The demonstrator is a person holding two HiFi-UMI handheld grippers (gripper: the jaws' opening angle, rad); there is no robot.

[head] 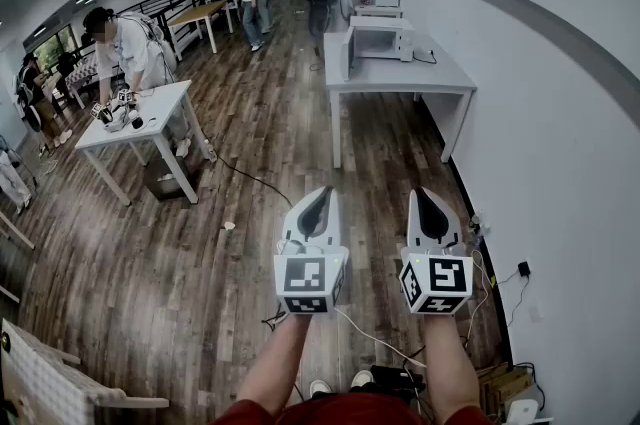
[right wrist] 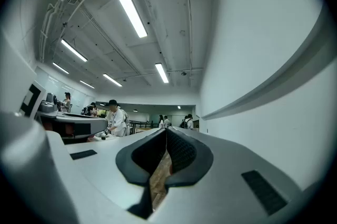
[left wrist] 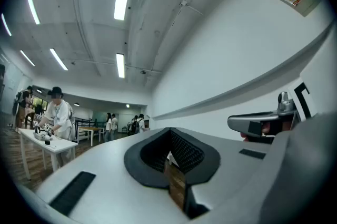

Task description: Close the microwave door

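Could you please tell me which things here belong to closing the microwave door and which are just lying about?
For the job: microwave; its open microwave door; left tongs and right tongs, both shut and empty.

Lying about: white table; wooden table; floor cable.

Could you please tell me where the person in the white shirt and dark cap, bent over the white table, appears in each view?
Head view: upper left, the person in the white shirt and dark cap leans over the white table.
Left gripper view: far left, at mid-height.
Right gripper view: left of centre, small.
Shared landmark: the grey band along the white wall, to the right in every view.
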